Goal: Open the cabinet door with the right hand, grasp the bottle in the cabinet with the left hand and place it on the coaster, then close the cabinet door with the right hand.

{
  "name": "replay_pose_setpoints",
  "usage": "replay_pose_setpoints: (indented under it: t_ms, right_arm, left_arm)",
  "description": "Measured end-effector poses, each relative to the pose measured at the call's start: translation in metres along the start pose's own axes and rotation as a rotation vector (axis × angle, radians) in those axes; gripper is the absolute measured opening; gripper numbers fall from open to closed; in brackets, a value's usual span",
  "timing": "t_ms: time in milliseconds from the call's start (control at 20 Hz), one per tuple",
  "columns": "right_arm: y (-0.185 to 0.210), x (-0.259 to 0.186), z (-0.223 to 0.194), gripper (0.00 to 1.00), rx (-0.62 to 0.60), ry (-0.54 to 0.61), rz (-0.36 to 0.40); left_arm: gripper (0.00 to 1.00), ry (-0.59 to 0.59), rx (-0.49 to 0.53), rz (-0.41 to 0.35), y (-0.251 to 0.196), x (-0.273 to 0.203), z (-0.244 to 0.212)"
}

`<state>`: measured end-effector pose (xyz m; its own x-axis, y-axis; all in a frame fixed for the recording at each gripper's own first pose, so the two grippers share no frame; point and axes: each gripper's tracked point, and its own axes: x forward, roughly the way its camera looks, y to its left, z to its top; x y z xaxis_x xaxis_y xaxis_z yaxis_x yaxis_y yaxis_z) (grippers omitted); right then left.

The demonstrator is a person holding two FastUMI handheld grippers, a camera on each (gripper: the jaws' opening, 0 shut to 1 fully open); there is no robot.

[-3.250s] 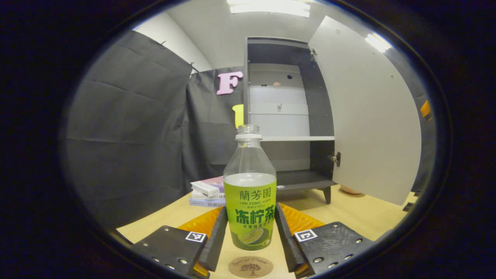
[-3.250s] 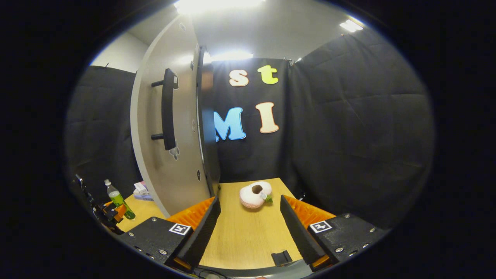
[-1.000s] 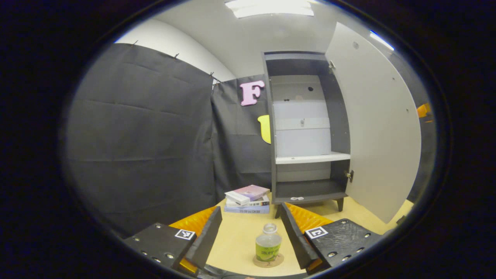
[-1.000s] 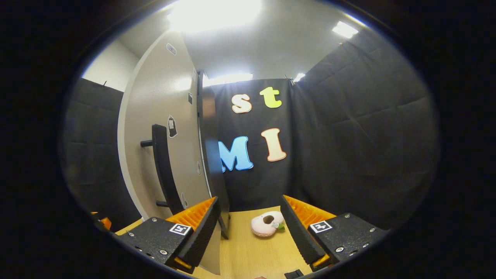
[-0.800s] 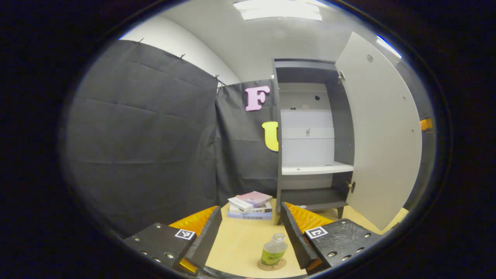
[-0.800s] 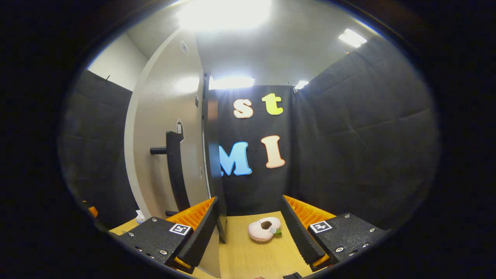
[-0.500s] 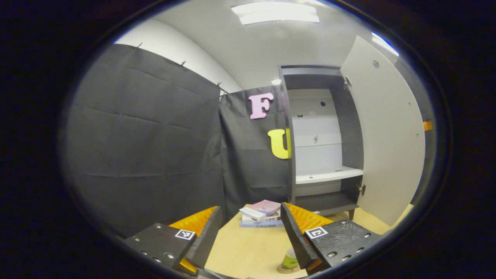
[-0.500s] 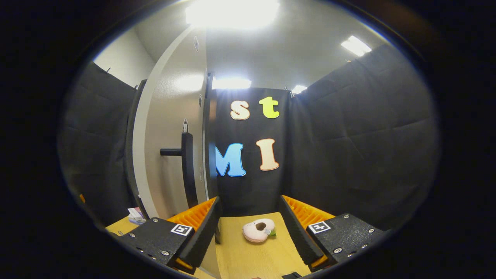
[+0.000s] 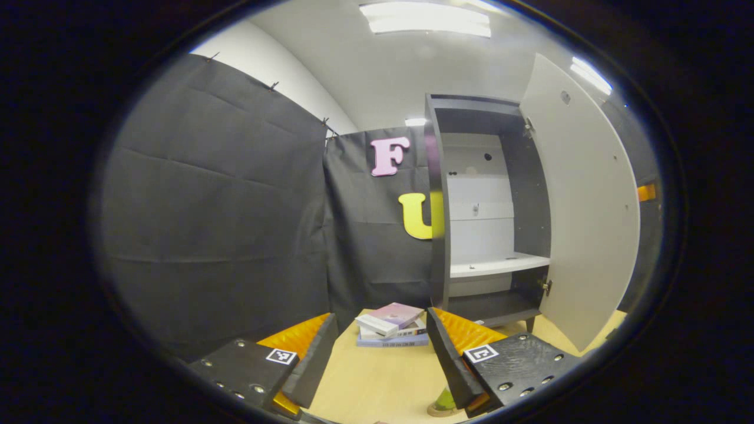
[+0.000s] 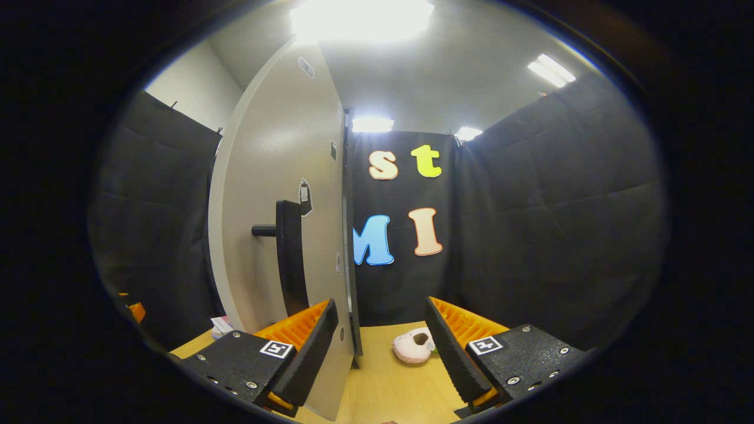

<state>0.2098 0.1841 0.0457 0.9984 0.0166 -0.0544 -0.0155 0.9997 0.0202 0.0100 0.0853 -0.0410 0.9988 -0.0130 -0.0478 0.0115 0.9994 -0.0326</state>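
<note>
The grey cabinet (image 9: 489, 206) stands open, its pale door (image 9: 589, 206) swung out to the right and its shelves bare. Low in the left gripper view, a sliver of the green-labelled bottle (image 9: 446, 400) stands on the round coaster (image 9: 437, 411), mostly hidden behind one finger. My left gripper (image 9: 380, 359) is open above the table, apart from the bottle. In the right gripper view the door (image 10: 277, 194) stands close on the left with its dark bar handle (image 10: 290, 259). My right gripper (image 10: 380, 347) is open, and the door's lower edge shows just inside its left finger (image 10: 306, 353).
A stack of books (image 9: 392, 324) lies on the wooden table (image 9: 371, 383) left of the cabinet. A pink plush toy (image 10: 414, 345) lies on the table behind the door. Black cloth walls close the booth on all sides.
My left gripper let go of the bottle on the coaster, drew back and rose; the bottle slid to the view's bottom edge. My right gripper closed in on the door's handle side.
</note>
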Motion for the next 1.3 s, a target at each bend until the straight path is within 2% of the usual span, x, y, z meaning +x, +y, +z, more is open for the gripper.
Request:
replay_pose_setpoints:
  t_ms: [200,250,300,350,400,450,500,750,800,850,1300]
  right_arm:
    - [0.034,-0.004,-0.001,0.93,-0.009,0.001,0.027]
    - [0.042,-0.002,-0.001,0.93,-0.013,0.0,0.035]
    - [0.051,-0.002,-0.001,0.93,-0.013,-0.001,0.044]
    - [0.06,-0.001,-0.002,0.93,-0.012,-0.002,0.054]
    - [0.069,0.0,-0.003,0.92,-0.01,-0.002,0.065]
    - [0.077,0.003,-0.004,0.92,-0.01,-0.002,0.076]
    - [0.085,0.004,-0.004,0.92,-0.012,-0.003,0.085]
    - [0.116,0.014,-0.004,0.93,-0.022,-0.011,0.109]
    - [0.122,0.018,-0.005,0.92,-0.02,-0.01,0.115]
    - [0.128,0.02,-0.005,0.92,-0.019,-0.01,0.121]
    - [0.185,0.045,-0.008,0.94,0.007,-0.017,0.199]
  left_arm:
    - [0.87,0.0,-0.011,-0.012,0.013,0.009,-0.007]
    - [0.92,0.0,-0.016,-0.014,0.017,0.011,-0.008]
    - [0.87,0.0,-0.019,-0.015,0.022,0.013,-0.009]
    - [0.92,0.001,-0.02,-0.014,0.027,0.015,-0.01]
    - [0.87,-0.001,-0.021,-0.014,0.032,0.016,-0.011]
    - [0.92,-0.002,-0.02,-0.014,0.036,0.017,-0.013]
    - [0.87,-0.001,-0.018,-0.013,0.042,0.019,-0.015]
    - [0.87,0.005,-0.007,0.003,0.062,0.023,-0.018]
    - [0.91,0.005,-0.005,0.008,0.065,0.023,-0.017]
    - [0.87,0.005,-0.005,0.013,0.07,0.023,-0.017]
    - [0.87,0.019,0.008,0.033,0.095,0.019,-0.018]
